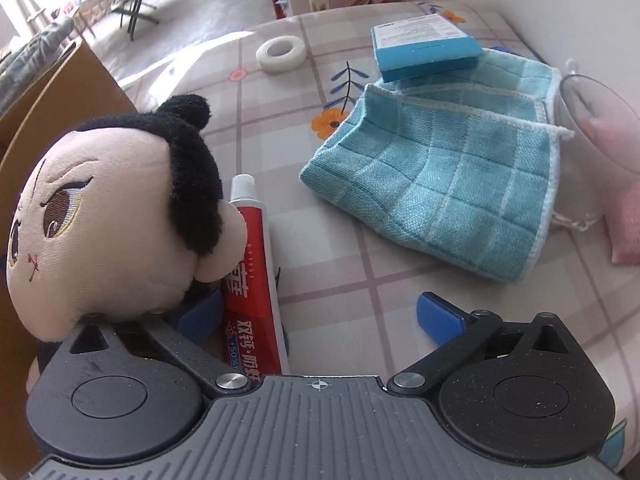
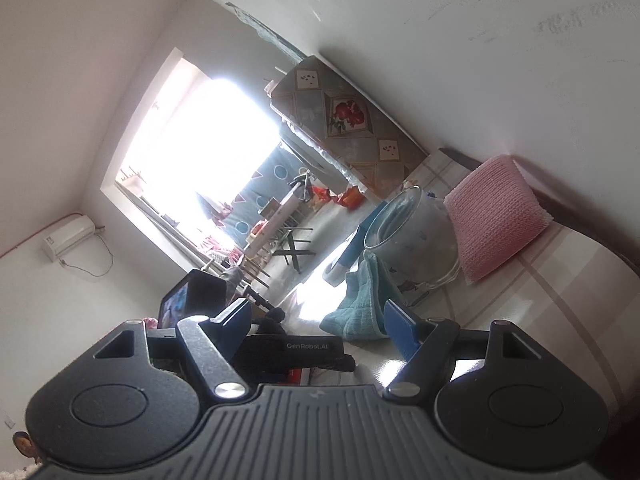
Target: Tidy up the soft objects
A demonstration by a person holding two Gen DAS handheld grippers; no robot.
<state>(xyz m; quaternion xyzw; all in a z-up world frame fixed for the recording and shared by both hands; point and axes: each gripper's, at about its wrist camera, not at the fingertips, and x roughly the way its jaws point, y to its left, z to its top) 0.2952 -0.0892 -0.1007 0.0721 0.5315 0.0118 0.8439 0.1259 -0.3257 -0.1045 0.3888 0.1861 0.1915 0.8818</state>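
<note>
A doll leans against a box at the left, beside the toothpaste on the table; the left fingers are spread wide, released. A towel lies right (right fingers spread, gripping nothing)

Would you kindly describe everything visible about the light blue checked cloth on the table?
The light blue checked cloth is a soft woven towel with a grid of paler lines and white stitched edging. It lies loosely folded in layers on the plaid floral tablecloth. A blue flat box rests on its far edge, and a clear glass mug stands against its right side.
</note>
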